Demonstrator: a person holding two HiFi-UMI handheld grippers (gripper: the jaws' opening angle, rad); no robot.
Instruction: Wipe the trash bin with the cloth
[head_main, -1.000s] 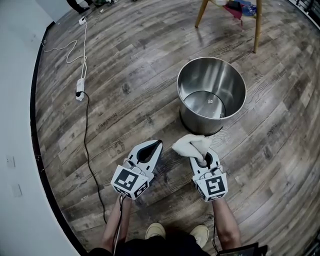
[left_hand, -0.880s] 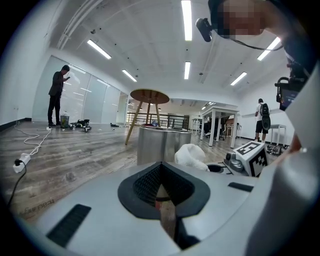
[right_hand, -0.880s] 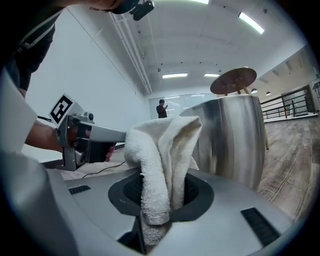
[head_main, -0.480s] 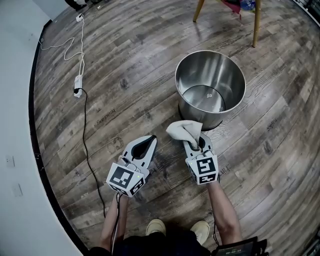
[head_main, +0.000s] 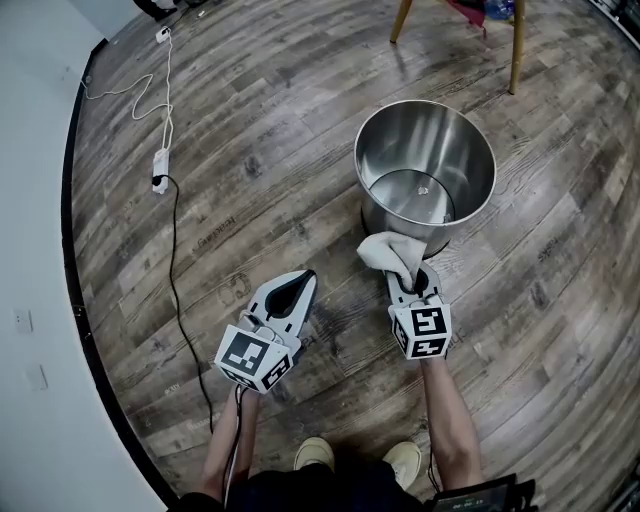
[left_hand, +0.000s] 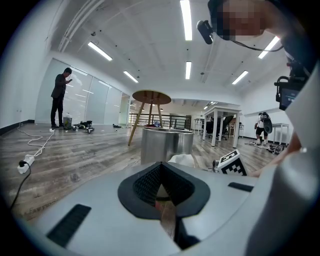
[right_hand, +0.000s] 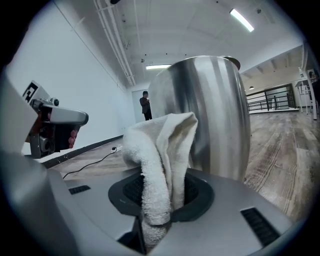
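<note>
Right tongs (head_main: 408, 268) clamped on the cloth (right_hand: 159, 145) – a bunched fold stands up out of the pads and the rest flops forward toward the bin (head_main: 380, 222). Left tongs (head_main: 301, 282) have their tips together with nothing between them, and hang low over the floor (head_main: 250, 150), well to the left of the bin.

Bin stands upright on the floor, open and bare steel, just ahead of the right tongs. From the head view the cloth's front edge lies at the near foot of the wall; whether it touches, I cannot tell. In the right gripper view the wall fills the frame right behind the cloth.

Step in hand, as I read it: bring the cloth onto the near outer wall and start the wipe.

How to do it well, in my judgement:
- Lead with the loose flap, not the tong tips, so cloth rather than plastic meets steel
- Press lightly and follow the curve – the bin looks light and may skate on the boards
- Clamp stays firm; the grip is on one fold only and drag could pull it free
- Left tongs could steady the rim on the far side if the bin shifts
</note>
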